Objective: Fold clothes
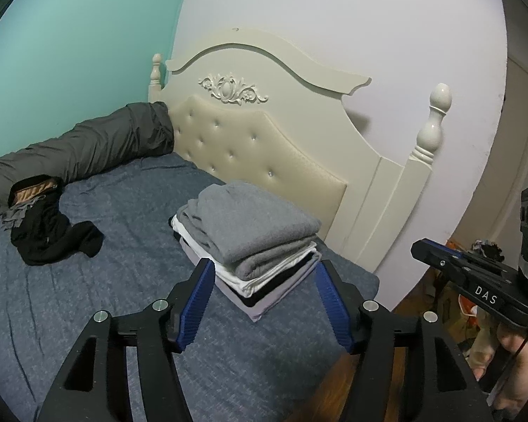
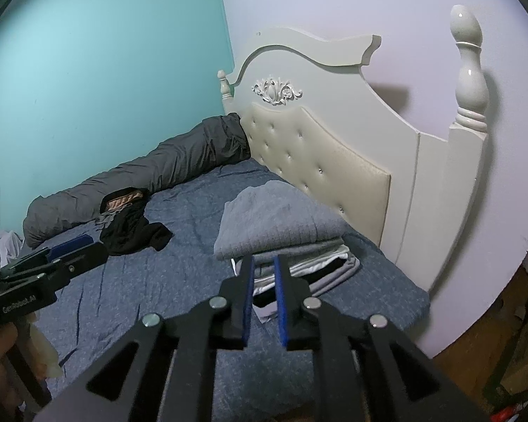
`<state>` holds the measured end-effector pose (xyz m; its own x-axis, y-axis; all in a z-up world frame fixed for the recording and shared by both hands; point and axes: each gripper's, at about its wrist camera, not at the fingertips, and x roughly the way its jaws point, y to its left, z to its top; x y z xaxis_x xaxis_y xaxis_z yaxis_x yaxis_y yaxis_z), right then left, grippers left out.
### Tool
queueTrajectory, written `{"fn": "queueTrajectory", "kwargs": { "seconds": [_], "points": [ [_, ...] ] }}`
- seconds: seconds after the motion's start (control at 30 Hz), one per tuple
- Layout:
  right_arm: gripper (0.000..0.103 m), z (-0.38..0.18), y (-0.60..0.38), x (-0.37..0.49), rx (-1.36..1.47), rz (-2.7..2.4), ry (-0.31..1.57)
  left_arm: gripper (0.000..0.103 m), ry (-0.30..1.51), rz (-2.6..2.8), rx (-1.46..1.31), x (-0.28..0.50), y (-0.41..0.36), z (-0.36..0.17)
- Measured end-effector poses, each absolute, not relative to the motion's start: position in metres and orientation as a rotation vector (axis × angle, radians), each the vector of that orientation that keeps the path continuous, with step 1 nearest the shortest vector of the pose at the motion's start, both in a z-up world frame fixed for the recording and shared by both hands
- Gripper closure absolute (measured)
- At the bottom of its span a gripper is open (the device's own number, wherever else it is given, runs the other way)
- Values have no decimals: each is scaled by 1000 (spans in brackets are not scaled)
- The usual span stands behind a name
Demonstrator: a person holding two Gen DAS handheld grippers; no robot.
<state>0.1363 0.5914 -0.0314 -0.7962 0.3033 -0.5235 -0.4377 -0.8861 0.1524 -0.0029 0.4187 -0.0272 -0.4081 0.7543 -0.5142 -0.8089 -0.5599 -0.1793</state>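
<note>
1. The folded stack (image 1: pixel 253 242) sits on the blue bedspread (image 1: pixel 105 302), close in front of the cream headboard (image 1: pixel 264 140), near the bed's right-hand corner as the left wrist view shows it.
2. A grey knit top (image 2: pixel 274 218) crowns the stack; under it run white, black and pale lilac layers, edges stepped out toward the cameras.
3. The left gripper (image 1: pixel 264 274) hovers just short of the stack, jaws spread wide, one blue pad off each front corner, nothing pinched between them.
4. The right gripper (image 2: pixel 264 263) points at the stack too, jaws parted only by a narrow slit and empty; no cloth is caught in that slit.
5. Well away from the headboard's padded panel, a black garment (image 1: pixel 49 232) lies crumpled on the bedspread, unfolded.
6. Behind it a long dark grey rolled duvet (image 1: pixel 88 147) runs along the teal wall (image 1: pixel 70 52), its far end butting against the headboard.
7. A hand (image 1: pixel 517 351) shows low at the edge, gripping the right gripper's handle, off past the headboard's post side.
</note>
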Motion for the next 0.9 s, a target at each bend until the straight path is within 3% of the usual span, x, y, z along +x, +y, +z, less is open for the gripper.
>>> {"fn": "queueTrajectory", "kwargs": {
  "seconds": [0.33,0.47,0.57,0.67,0.9],
  "points": [
    [76,-33,575,154,-688,2620,374,24,134,2067,-664,12,402,-27],
    [57,-34,569,161,-681,2612,379,21,140,2064,-661,17,398,-28],
    [54,-34,564,166,-671,2605,370,19,145,2064,-655,21,395,-28],
    [44,-33,559,170,-656,2598,359,16,143,2064,-656,23,393,-29],
    [35,-34,552,177,-641,2581,350,12,141,2066,-648,24,387,-31]
  ]
}}
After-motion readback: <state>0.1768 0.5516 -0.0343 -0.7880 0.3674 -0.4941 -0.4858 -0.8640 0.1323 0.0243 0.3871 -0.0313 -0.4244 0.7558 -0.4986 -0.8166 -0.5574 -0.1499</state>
